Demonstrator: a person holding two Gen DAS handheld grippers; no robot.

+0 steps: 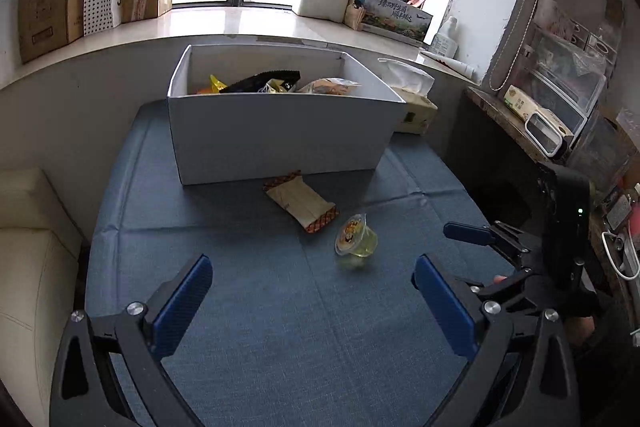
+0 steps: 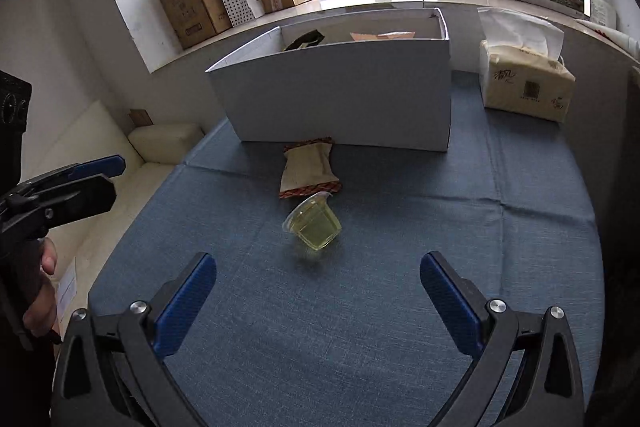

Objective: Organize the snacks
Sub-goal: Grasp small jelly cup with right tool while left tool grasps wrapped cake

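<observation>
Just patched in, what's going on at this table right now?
Snacks are being sorted into the white box, which already holds several packets. Two are still out on the blue cloth: a beige wrapped snack right in front of the box and a jelly cup tipped on its side just nearer. The left gripper and right gripper are both open and empty, hovering short of the cup.

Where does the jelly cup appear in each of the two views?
Left wrist: jelly cup lies right of centre, on the blue cloth.
Right wrist: jelly cup lies near centre, tipped on its side.
Shared landmark: the beige snack packet, just behind it in both views.
</observation>
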